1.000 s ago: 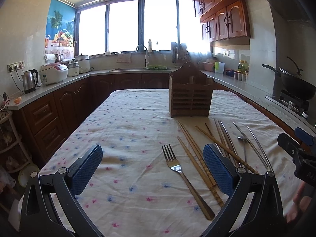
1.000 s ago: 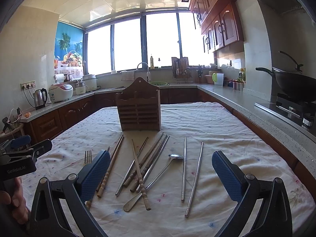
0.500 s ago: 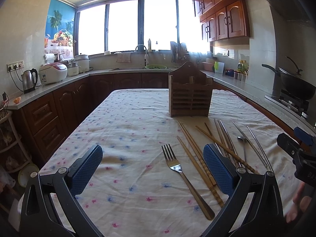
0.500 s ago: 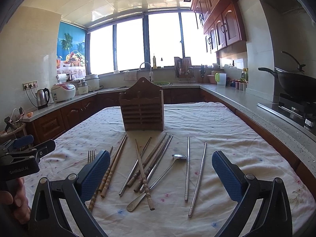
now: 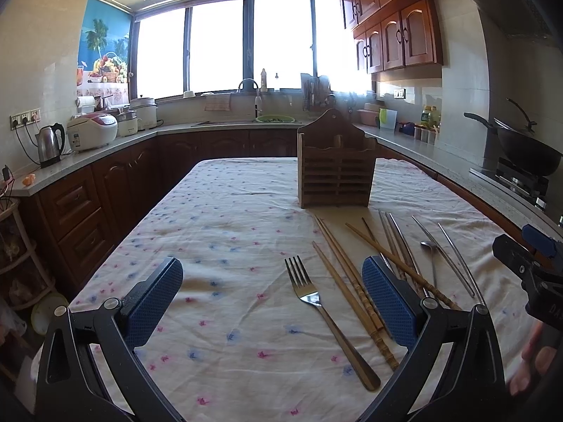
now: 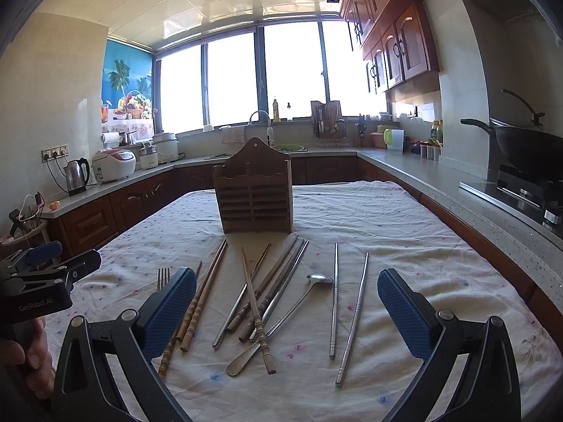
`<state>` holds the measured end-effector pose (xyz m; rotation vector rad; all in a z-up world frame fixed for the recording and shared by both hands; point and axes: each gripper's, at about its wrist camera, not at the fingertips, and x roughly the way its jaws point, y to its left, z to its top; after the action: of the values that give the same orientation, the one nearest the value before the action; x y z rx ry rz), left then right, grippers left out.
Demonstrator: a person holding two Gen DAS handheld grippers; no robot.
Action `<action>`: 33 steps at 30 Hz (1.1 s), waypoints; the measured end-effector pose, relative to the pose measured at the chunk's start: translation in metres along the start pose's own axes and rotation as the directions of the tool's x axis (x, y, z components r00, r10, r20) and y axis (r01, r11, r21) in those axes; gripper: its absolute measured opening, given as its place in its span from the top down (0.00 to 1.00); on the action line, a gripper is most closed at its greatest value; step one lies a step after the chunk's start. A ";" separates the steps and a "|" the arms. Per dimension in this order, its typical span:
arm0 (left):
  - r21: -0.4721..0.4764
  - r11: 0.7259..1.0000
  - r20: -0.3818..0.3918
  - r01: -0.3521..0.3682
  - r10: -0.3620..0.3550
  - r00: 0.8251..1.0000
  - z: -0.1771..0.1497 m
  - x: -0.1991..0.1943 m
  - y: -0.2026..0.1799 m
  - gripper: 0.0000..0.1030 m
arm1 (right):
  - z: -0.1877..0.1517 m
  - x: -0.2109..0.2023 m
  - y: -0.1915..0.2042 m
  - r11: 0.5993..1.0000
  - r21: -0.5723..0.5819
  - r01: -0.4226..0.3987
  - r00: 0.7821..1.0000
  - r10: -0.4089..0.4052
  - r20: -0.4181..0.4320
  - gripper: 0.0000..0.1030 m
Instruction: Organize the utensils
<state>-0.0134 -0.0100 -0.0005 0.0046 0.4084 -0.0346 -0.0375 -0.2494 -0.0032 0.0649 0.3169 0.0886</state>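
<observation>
The task was not begun yet: the wooden holder [image 6: 254, 190] stood at the far middle of the bench [image 6: 404, 232], and in front of it lay all utensils loose, i.e. wooden chopsticks [image 6: 202, 293], metal chopsticks [image 6: 334, 299], spoon [image 6: 281, 320] and fork [image 5: 318, 311]. Both the left claw [image 5: 271, 302] and right claw [image 6: 286, 311] hung w/ jaws wide apart, holding nothing. The holder's inside was not visible, and the crossed sticks were hard to count.

Slatted wooden holder [image 6: 255, 195], matt; glossy metal fork [image 5: 309, 297] and spoon [image 6: 281, 320]; ridged bamboo chopsticks [image 6: 197, 302]; creased cloth over the table [image 6: 404, 232].
</observation>
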 end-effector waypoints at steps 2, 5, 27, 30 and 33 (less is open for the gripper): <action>-0.001 1.000 0.000 0.001 -0.001 1.000 0.000 0.000 0.000 0.00 | 0.000 0.000 0.000 1.000 0.001 -0.001 1.000 0.001 0.001 0.00; -0.001 1.000 -0.001 0.001 -0.001 1.000 0.000 0.000 0.000 0.00 | 0.000 -0.001 0.000 1.000 0.002 -0.002 1.000 0.002 0.001 0.00; -0.049 0.999 -0.058 0.024 -0.027 0.998 0.002 0.016 0.010 0.00 | 0.004 0.005 0.002 0.999 0.009 -0.033 0.999 0.033 -0.034 0.00; -0.064 0.998 -0.086 0.025 -0.031 0.996 0.003 0.024 0.015 0.00 | 0.008 0.010 0.004 0.999 0.005 -0.046 0.997 0.047 -0.057 0.00; -0.073 0.997 -0.115 0.037 -0.045 0.992 0.005 0.032 0.017 0.00 | 0.011 0.016 0.006 0.998 0.003 -0.059 0.995 0.059 -0.081 0.00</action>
<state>0.0187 0.0060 -0.0088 -0.0716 0.5267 -0.0607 -0.0192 -0.2428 0.0023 0.0713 0.3965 0.1498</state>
